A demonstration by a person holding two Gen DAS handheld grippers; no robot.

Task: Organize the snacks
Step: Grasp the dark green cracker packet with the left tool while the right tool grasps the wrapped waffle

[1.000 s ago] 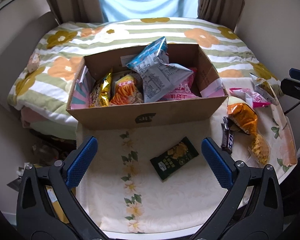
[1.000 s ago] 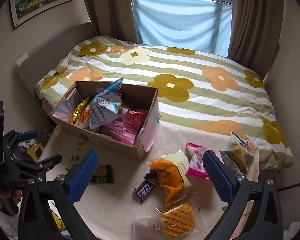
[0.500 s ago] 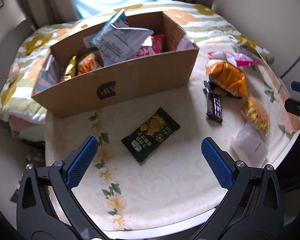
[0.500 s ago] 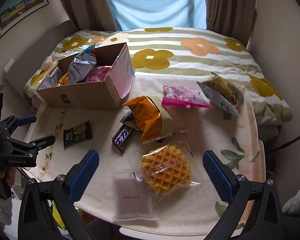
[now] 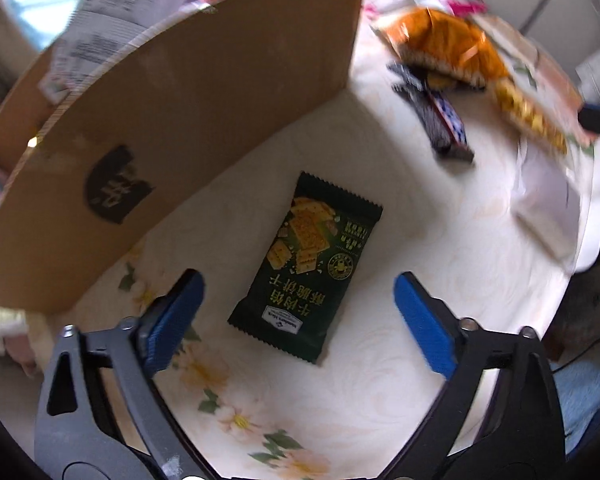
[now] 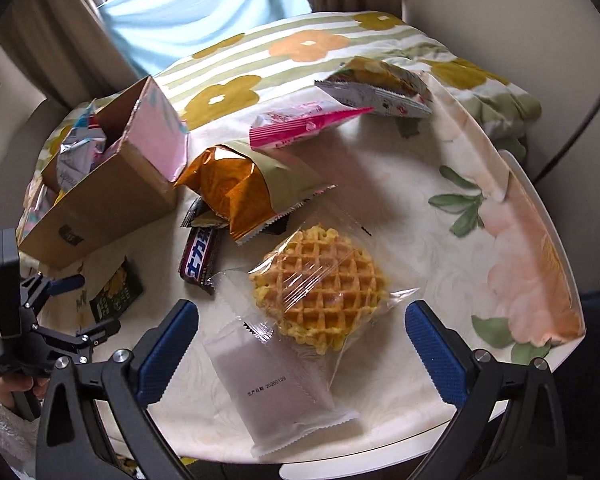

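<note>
Left gripper [image 5: 296, 300] spread wide, grasping nothing, poised low over green packet [image 5: 306, 264] lying flat on cloth [image 5: 420, 240] just near of box [image 5: 180, 100]. Right gripper [image 6: 300, 332] likewise released and empty, straddling waffle [image 6: 320, 284] and grey sachet [image 6: 276, 384], which overlapped near the table's near edge. Likely trouble: flat, slick packet could slide or buckle under closing pads rather than lift, and left pad [image 5: 172, 320] sat close to box wall, so could nudge it. On the right, a pinch might catch both wrappers at once, or crush waffle. Orange bag [image 6: 236, 188] lay over bar [image 6: 198, 256], hiding part of it. Pink bag [image 6: 300, 128] and another pouch [image 6: 376, 88] farther off. Box contents mostly cut off; far snacks in left view blurred; box logo unreadable.
</note>
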